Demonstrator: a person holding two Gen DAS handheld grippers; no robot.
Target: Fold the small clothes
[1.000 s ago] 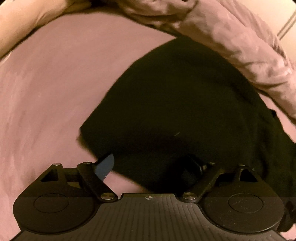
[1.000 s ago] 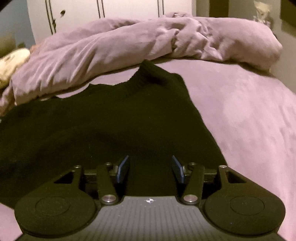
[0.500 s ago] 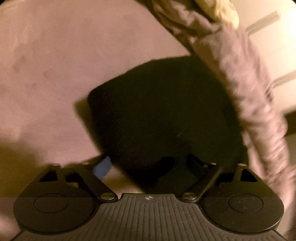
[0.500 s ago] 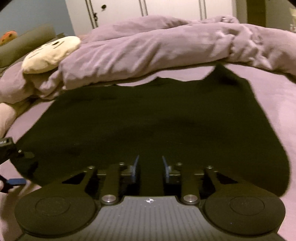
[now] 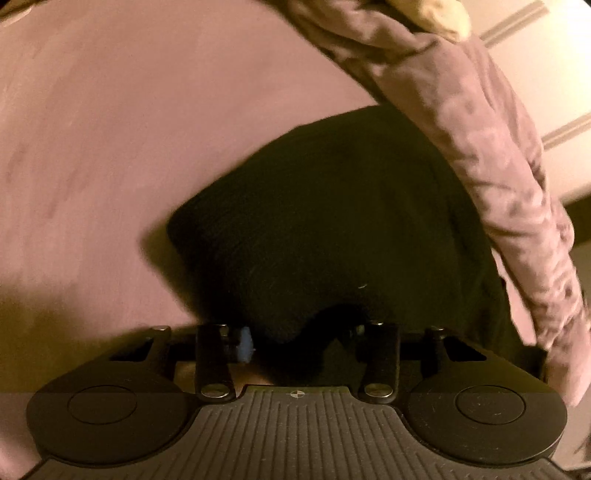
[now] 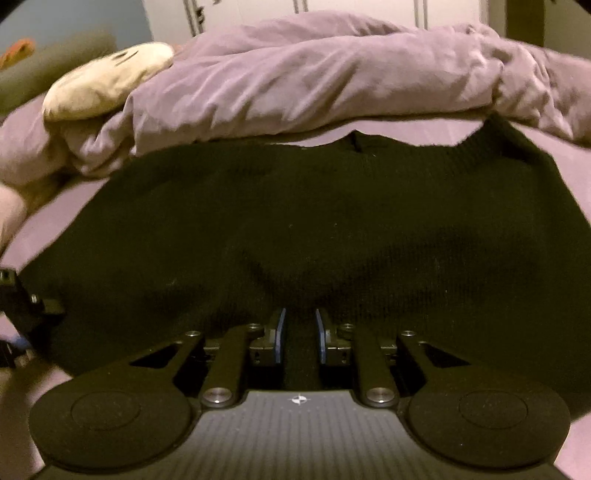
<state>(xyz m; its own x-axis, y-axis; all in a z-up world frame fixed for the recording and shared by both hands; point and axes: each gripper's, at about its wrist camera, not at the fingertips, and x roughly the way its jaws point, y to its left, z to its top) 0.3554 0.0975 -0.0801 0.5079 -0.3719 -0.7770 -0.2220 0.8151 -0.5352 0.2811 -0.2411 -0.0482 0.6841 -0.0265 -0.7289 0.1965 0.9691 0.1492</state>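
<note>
A black knitted garment (image 6: 314,221) lies spread on the purple bed sheet (image 5: 110,129). My right gripper (image 6: 300,338) is shut on its near hem, with a fold of black fabric pinched between the blue pads. My left gripper (image 5: 295,338) has closed on the garment's other near edge (image 5: 332,240); a bunch of black cloth sits between the fingers, and the right finger is hidden by it. The left gripper also shows at the left edge of the right wrist view (image 6: 22,306).
A rumpled purple duvet (image 6: 314,81) is piled along the far side of the garment and shows in the left wrist view (image 5: 498,166). A cream plush toy (image 6: 103,81) lies at the back left. White cupboard doors (image 6: 295,7) stand behind the bed.
Both grippers have closed on the garment's near edge. The left gripper's jaws narrowed from wide open. The right view swung left, and the garment's edge has lifted slightly.
</note>
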